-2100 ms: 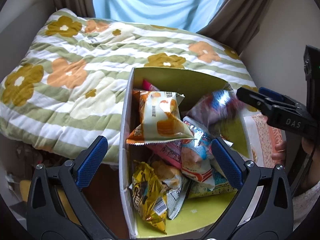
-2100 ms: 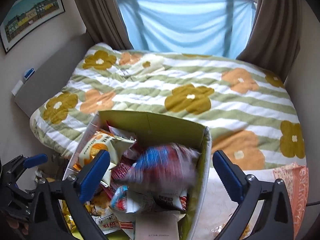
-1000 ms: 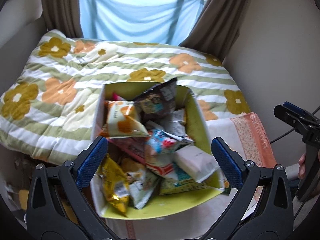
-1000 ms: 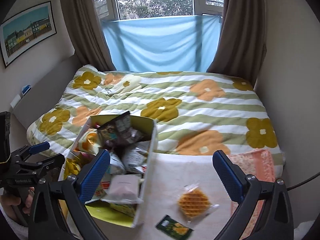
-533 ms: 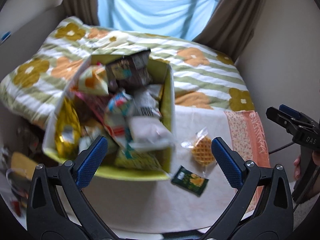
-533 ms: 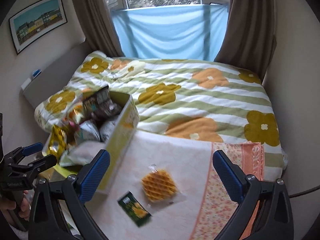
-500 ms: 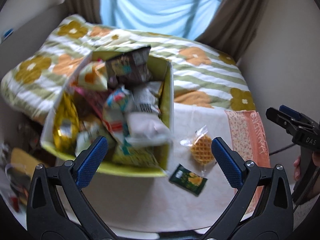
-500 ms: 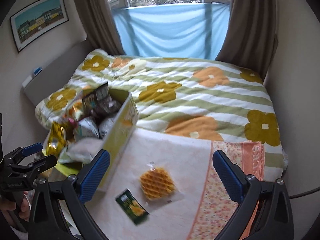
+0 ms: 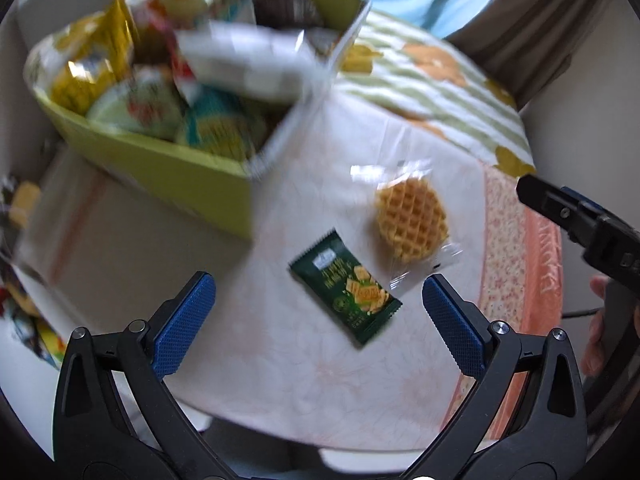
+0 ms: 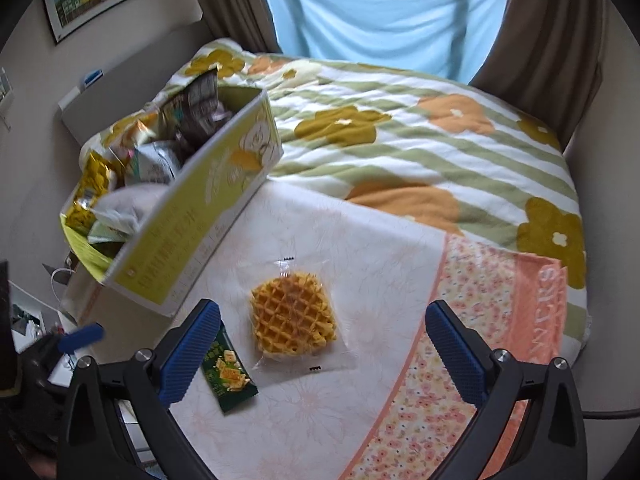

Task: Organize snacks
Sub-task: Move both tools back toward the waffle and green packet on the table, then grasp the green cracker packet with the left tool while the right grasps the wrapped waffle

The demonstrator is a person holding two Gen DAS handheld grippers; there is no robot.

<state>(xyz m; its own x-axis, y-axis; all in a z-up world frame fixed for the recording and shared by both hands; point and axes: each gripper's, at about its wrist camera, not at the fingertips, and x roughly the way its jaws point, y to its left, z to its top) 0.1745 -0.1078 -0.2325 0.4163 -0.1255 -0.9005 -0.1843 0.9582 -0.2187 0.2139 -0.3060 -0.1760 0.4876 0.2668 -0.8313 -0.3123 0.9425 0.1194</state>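
Note:
A yellow-green cardboard box (image 9: 168, 168) (image 10: 188, 224) stuffed with several snack bags stands at the left of a white cloth. A wrapped waffle (image 9: 412, 218) (image 10: 294, 316) and a dark green cracker packet (image 9: 346, 286) (image 10: 228, 376) lie on the cloth beside it. My left gripper (image 9: 318, 312) hangs open just above the green packet, which lies between its fingers. My right gripper (image 10: 324, 344) is open over the waffle, holding nothing. The right gripper's tip (image 9: 576, 216) shows at the left wrist view's right edge.
A bed with a green-striped flower quilt (image 10: 400, 136) lies behind the cloth, under a blue-draped window with brown curtains (image 10: 552, 40). An orange flowered towel (image 10: 480, 344) covers the cloth's right side. A hand (image 9: 600, 332) holds the right gripper. Clutter sits at the lower left.
Both grippers have come down and forward over the cloth. The box has slid toward the upper left of both views; the waffle and green packet now lie between the fingers.

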